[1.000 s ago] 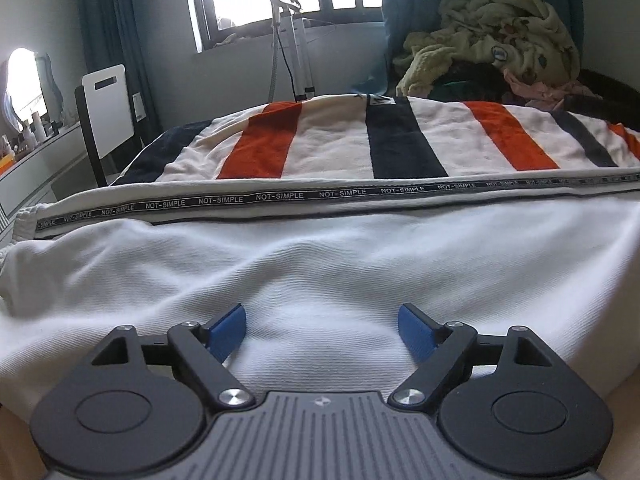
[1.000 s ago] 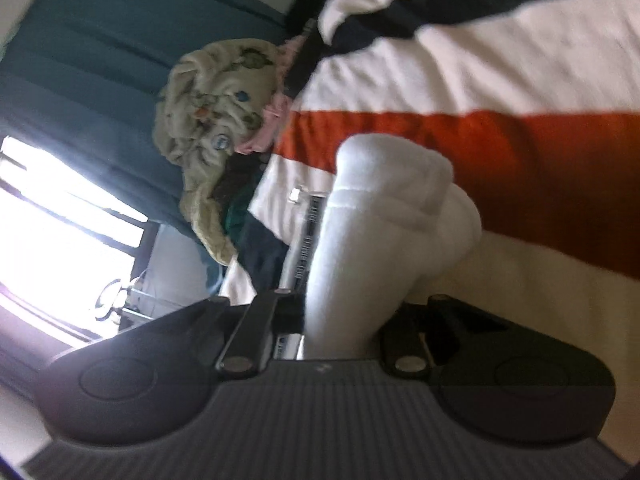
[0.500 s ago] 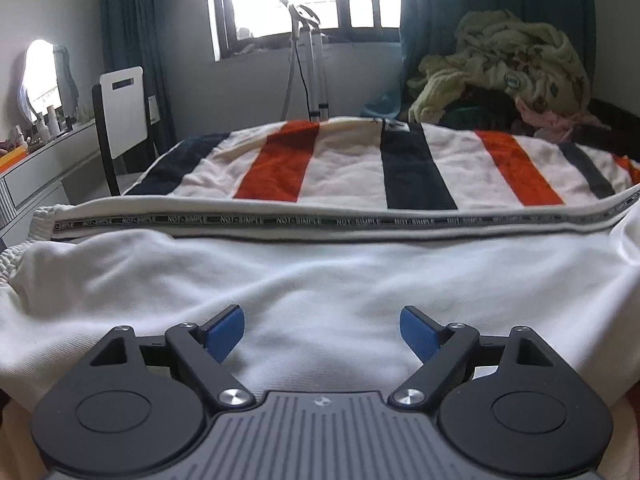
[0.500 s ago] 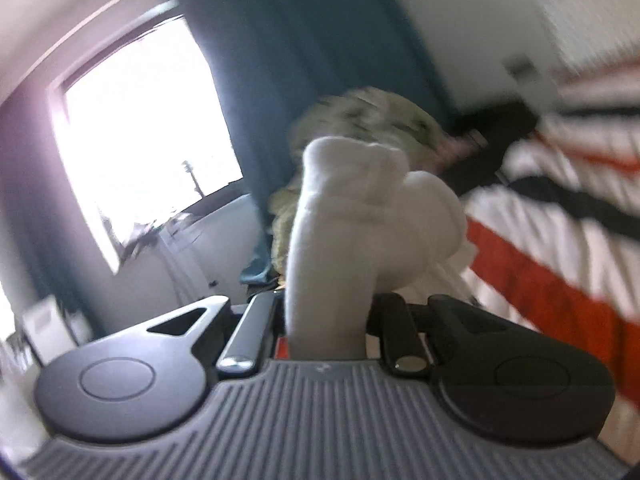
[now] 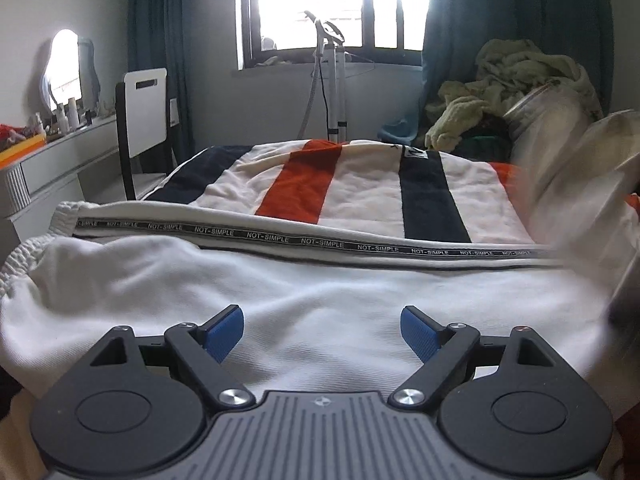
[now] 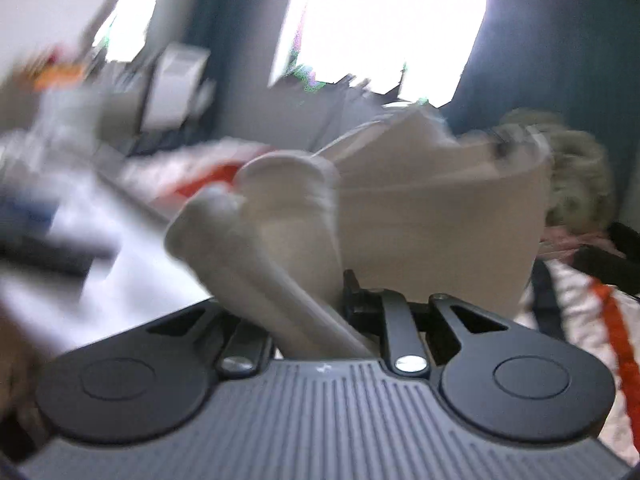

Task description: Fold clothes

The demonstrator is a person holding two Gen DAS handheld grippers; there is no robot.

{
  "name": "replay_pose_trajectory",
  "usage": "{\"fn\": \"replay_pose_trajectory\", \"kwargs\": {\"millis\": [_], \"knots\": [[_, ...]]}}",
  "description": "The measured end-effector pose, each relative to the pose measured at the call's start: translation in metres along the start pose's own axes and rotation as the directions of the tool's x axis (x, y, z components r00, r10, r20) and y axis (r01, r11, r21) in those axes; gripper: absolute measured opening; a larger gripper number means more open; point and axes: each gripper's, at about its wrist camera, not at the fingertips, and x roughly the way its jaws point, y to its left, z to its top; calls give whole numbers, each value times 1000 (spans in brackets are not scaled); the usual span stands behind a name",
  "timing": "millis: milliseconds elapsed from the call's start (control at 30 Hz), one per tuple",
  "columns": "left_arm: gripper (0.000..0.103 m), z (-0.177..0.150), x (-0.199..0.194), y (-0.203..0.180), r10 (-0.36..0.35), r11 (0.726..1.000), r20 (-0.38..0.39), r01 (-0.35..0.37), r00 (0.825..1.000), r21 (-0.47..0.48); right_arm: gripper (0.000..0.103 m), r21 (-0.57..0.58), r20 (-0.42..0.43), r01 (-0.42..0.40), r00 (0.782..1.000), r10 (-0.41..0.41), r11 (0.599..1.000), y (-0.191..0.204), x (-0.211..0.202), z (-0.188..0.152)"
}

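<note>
Mid-fold: the right tool [image 6: 320, 300] clamps a bunched end of the white garment [image 5: 320, 300] (blurred), carrying it above the striped blanket [image 5: 360, 196]. The left tool [image 5: 322, 334] hovers wide open, empty, over the garment. Next, likely laying the end across squarely.

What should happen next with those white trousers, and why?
Probably carry the gathered end across and lay it over the flat part. The right gripper is shut on a bunch of the white trousers, lifted off the bed, while the left gripper hovers open over the flat cloth.
</note>
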Motion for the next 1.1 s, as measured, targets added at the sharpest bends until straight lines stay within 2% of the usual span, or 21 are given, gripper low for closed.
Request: {"fn": "replay_pose_trajectory", "kwargs": {"millis": [67, 100, 200, 400, 633, 700, 800, 833, 867, 933, 1000, 1100], "knots": [[87, 0, 0, 3, -5, 1000, -1, 5, 1000, -20, 19, -53, -105, -47, 994, 41, 997, 19, 15, -14], [87, 1, 0, 5, -6, 999, 0, 6, 1000, -32, 19, -86, -125, -43, 992, 32, 995, 27, 19, -20], [87, 1, 2, 12, -12, 997, -2, 12, 1000, -75, 19, -191, -95, 1, 995, -20, 982, 43, 18, -21], [87, 3, 9, 28, -21, 985, -23, 17, 1000, -174, 19, -135, -67, -17, 998, 8, 991, 53, 8, -13], [87, 1, 5, 34, -34, 977, -17, 29, 999, -210, 20, -65, -40, -45, 998, 42, 997, 62, -1, -4], [87, 0, 2, 37, -45, 972, -18, 40, 999, -231, 27, 17, -107, -99, 989, 100, 995, 53, 1, -2], [88, -1, -2, 41, -51, 965, -14, 45, 999, -259, 50, 167, -145, -174, 969, 198, 971, 36, -11, 4], [88, -1, -3, 43, -55, 962, -17, 48, 998, -269, 63, 224, -142, -199, 962, 234, 954, 30, -18, 4], [88, -2, -4, 45, -64, 958, -22, 55, 998, -283, 68, 279, -137, -223, 954, 268, 934, 24, -26, 5], [88, -3, -9, 47, -90, 948, -21, 79, 996, -309, 69, 377, -126, -243, 943, 309, 894, 13, -42, 6], [88, -3, -13, 48, -127, 938, -12, 116, 992, -326, 69, 454, -141, -215, 941, 308, 865, -1, -53, 8], [87, -4, -16, 42, -233, 920, -2, 220, 973, -325, 69, 555, -153, -154, 947, 282, 817, -29, -70, 4]]}}
